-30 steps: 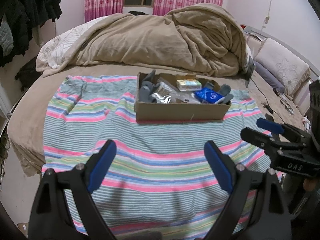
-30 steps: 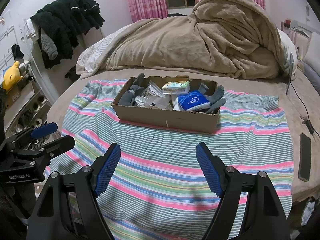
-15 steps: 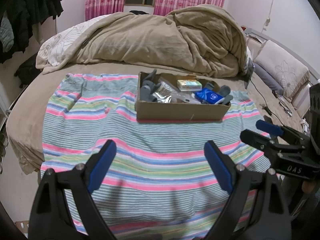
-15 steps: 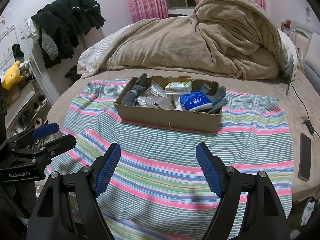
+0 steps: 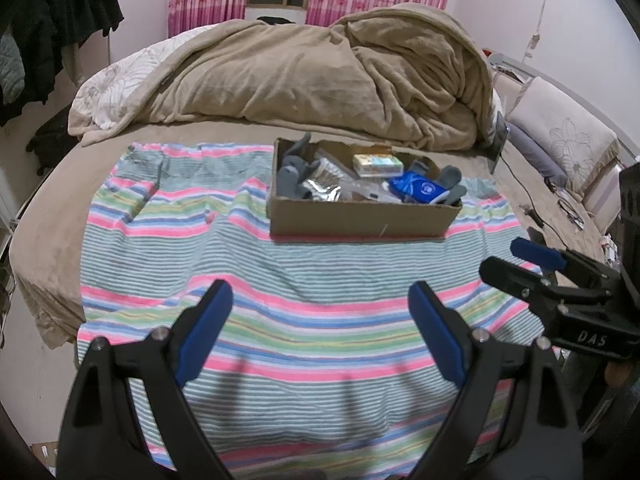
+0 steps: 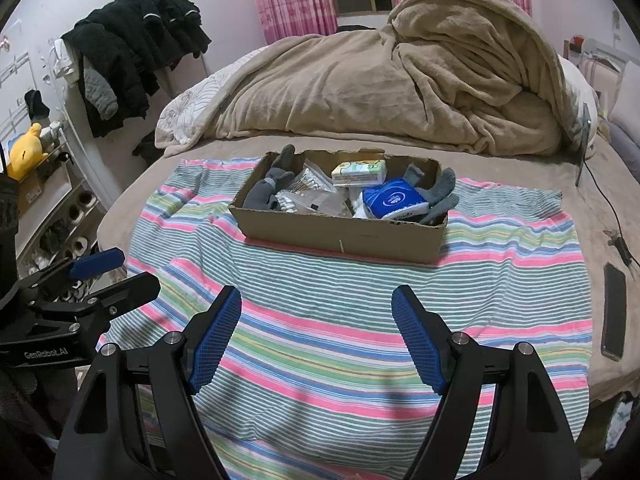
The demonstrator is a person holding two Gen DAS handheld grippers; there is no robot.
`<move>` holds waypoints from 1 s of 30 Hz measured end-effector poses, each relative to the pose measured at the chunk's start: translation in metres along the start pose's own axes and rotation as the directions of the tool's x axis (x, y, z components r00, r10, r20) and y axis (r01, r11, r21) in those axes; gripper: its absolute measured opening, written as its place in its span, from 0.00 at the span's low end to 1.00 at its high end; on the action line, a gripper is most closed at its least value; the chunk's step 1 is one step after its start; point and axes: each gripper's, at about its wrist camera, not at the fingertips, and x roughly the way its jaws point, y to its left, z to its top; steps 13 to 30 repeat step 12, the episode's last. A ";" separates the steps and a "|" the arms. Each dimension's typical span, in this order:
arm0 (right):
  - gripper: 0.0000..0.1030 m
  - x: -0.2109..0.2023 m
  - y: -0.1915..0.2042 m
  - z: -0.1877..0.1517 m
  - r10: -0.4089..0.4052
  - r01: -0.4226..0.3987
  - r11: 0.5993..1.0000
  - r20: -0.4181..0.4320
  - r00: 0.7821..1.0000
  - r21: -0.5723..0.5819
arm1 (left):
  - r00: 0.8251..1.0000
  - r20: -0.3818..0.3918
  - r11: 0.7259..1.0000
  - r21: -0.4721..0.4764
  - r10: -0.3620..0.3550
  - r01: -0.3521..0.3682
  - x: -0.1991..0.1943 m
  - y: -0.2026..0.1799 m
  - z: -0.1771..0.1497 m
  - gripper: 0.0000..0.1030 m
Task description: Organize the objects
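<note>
A shallow cardboard box (image 5: pixel 360 222) (image 6: pixel 340 236) stands on a striped cloth (image 5: pixel 280 280) (image 6: pixel 500 280) on the bed. It holds grey gloves (image 5: pixel 294 176) (image 6: pixel 266 192), a blue tissue pack (image 5: pixel 418 188) (image 6: pixel 394 200), a green-and-white pack (image 5: pixel 376 164) (image 6: pixel 360 172) and clear plastic bags (image 6: pixel 312 196). My left gripper (image 5: pixel 320 336) is open and empty above the cloth's near part. My right gripper (image 6: pixel 316 332) is open and empty, also short of the box. Each gripper shows at the edge of the other's view.
A heaped tan blanket (image 5: pixel 320 80) (image 6: pixel 400 80) lies behind the box. A black phone (image 6: pixel 614 312) and a cable (image 6: pixel 608 208) lie on the bed at the right. Dark clothes (image 6: pixel 132 52) hang at the left above shelves with a yellow toy (image 6: pixel 24 152).
Both grippers have drifted slightly toward the box; the view has shifted a little. Both stay open and empty.
</note>
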 end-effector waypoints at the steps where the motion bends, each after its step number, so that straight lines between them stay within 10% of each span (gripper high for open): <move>1: 0.78 0.001 0.000 0.000 0.001 -0.001 1.000 -0.002 1.000 0.000 | 1.000 -0.002 1.000 0.001 -0.001 0.001 0.001 0.000 0.000 0.88; 30: 0.78 0.008 -0.004 0.003 0.003 -0.003 1.000 -0.007 1.000 0.011 | 1.000 -0.007 1.000 0.018 -0.009 0.009 0.012 0.000 0.004 0.88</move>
